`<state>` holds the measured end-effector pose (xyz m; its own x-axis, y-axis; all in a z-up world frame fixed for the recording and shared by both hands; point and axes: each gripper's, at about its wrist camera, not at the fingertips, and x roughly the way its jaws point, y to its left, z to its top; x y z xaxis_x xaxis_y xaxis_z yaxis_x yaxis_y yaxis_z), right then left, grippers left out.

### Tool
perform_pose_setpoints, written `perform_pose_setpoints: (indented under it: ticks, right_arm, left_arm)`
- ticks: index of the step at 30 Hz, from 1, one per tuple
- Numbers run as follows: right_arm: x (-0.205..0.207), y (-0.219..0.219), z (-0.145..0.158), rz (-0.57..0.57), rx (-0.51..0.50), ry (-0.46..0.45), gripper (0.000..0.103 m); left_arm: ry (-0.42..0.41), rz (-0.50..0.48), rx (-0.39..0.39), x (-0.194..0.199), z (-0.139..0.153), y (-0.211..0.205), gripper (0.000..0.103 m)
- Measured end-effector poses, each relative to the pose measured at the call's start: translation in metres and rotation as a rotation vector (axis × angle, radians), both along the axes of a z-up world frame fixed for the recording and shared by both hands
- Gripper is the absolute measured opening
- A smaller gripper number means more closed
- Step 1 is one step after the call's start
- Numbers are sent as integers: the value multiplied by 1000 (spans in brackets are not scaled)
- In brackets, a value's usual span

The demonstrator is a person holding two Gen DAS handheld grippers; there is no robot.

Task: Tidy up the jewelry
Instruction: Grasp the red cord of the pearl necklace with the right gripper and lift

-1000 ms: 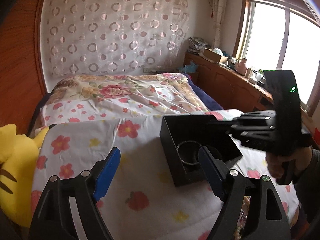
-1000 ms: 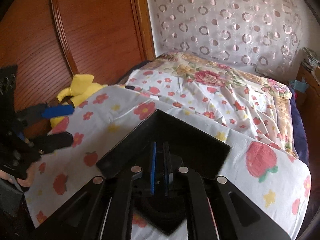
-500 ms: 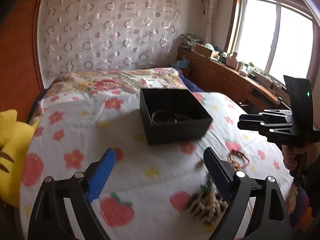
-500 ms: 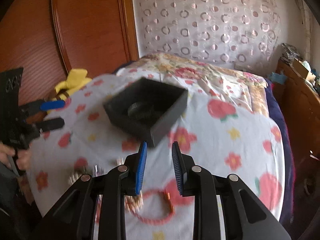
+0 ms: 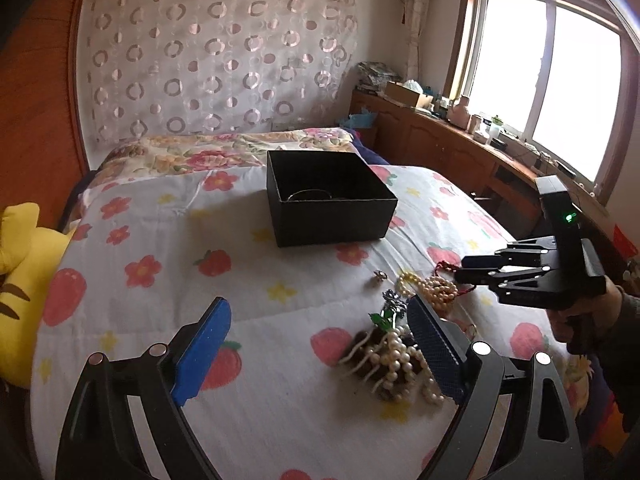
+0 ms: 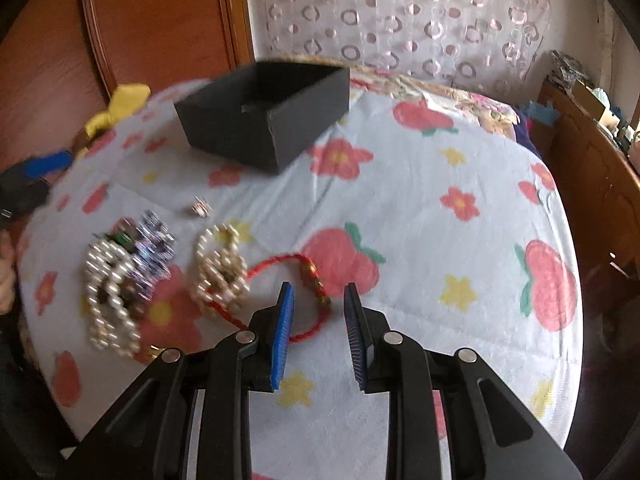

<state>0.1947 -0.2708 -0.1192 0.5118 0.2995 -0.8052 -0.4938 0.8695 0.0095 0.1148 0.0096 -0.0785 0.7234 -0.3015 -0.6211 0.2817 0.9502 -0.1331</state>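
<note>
A black open box (image 5: 328, 204) sits on the flowered bedspread, with a dark bangle (image 5: 308, 195) inside; it also shows in the right wrist view (image 6: 264, 112). Jewelry lies in front of it: a pile of pearl strands (image 5: 394, 362) (image 6: 108, 280), a beige bead bracelet (image 6: 218, 264), a red cord bracelet (image 6: 308, 280), a sparkly brooch (image 6: 154, 244) and a small ring (image 6: 200, 209). My left gripper (image 5: 320, 352) is open and empty, its right finger beside the pearl pile. My right gripper (image 6: 318, 320) is open and empty just above the red cord bracelet.
A yellow plush toy (image 5: 18, 264) lies at the bed's left edge by the wooden headboard (image 6: 152, 20). A wooden cabinet (image 5: 452, 152) with clutter runs under the window on the right. The bedspread (image 6: 440, 240) drops off at the right.
Both grippers pulled back from the box toward the jewelry at the near edge. The right gripper went from shut over the box to open, now low over the red cord bracelet.
</note>
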Motion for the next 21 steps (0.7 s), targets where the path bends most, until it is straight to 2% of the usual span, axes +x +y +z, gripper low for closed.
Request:
perform_pose_setpoints:
  ticks: [1,3,5,8,12,16,21]
  right_arm:
    - [-1,-1,-1,3,-2,-5,28]
    - [-5,0,-1,21,-7,0,8]
    - [-12,0,1,21,-41,-26,8]
    - [-25,-11,14,10,-21,-67,8]
    - [-43,-31,52,-30,31,-161,8]
    - [-63,-40,89,-22,64,-248,8]
    - [-72,-42,120,-8,84,-308,8]
  left_arm:
    - [-4,2,0,-3,1,0,86]
    - [-9,8,1,-8,2,-1,86]
    - [-12,10,3,-12,4,-1,86]
    - [-12,13,1,-16,6,0,86]
    - [-19,17,-1,-19,9,0,86]
    - [-22,17,-6,-19,10,0,86]
    - [-15,8,-3,-18,10,-5,86]
